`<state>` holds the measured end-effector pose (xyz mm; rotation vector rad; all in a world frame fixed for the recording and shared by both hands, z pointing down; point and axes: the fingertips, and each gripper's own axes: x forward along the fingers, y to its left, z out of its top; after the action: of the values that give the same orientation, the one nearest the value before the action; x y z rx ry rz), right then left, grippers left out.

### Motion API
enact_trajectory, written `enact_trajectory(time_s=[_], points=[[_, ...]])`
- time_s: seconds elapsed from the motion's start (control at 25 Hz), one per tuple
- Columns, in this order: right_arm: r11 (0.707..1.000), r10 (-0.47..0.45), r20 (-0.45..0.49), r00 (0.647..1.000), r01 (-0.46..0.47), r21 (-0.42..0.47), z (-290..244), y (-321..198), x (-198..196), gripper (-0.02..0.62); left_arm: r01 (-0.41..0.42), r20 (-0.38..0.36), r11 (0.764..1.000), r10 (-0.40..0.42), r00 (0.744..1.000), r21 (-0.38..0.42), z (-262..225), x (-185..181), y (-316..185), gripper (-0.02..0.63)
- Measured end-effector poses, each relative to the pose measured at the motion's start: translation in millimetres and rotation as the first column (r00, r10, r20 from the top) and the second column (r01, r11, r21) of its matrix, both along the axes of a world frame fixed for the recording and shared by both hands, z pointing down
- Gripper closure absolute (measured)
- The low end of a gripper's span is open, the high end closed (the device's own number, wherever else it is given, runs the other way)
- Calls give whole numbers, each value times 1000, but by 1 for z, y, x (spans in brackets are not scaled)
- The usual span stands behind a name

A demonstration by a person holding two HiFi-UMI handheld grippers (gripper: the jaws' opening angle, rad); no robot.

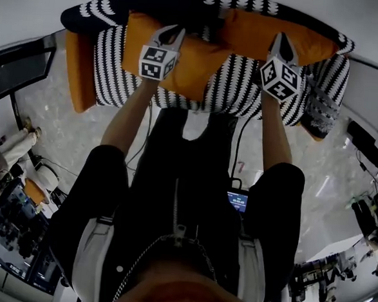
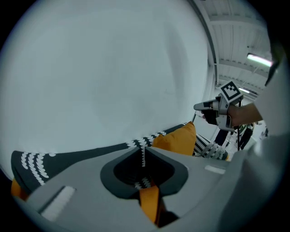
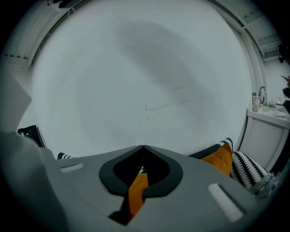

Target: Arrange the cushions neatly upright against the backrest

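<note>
Left claw [image 1: 173, 31]: upper left of the head view. Jaws are pressed together on a fold of the left cushion [image 1: 195, 63]; the left gripper view shows orange fabric caught behind the closed tips. The cushion lies slumped across the black-and-white seat [image 1: 235, 86], its upper edge near the backrest [image 1: 102, 12] but not standing against it.

Right claw [image 1: 282, 41]: upper right. It is also closed, pinching an orange fold of the right cushion [image 1: 255, 30]. That cushion sits at top centre, tilted.

Judgement on the step: both grips hold thin fabric only. I lift slowly so each cushion hangs from its top edge. I seat the bottom edge in the crease between seat and backrest, tip it back, then release. I keep the two side by side with tops level. Risk: the fabric slips, or a cushion flops forward.
</note>
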<state>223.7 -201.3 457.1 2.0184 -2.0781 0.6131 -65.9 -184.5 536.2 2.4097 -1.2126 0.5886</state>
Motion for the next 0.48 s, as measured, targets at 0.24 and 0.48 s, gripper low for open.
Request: enact_trajectory(time_s=[0.24, 0.48], points=[[999, 32, 21, 999, -31, -37, 12, 25, -72, 592, -30, 0, 999, 30, 1000, 12, 7, -71, 7, 595], [996, 12, 8, 1000, -12, -92, 26, 37, -119, 592, 32, -21, 999, -32, 999, 24, 9, -126, -9, 595]])
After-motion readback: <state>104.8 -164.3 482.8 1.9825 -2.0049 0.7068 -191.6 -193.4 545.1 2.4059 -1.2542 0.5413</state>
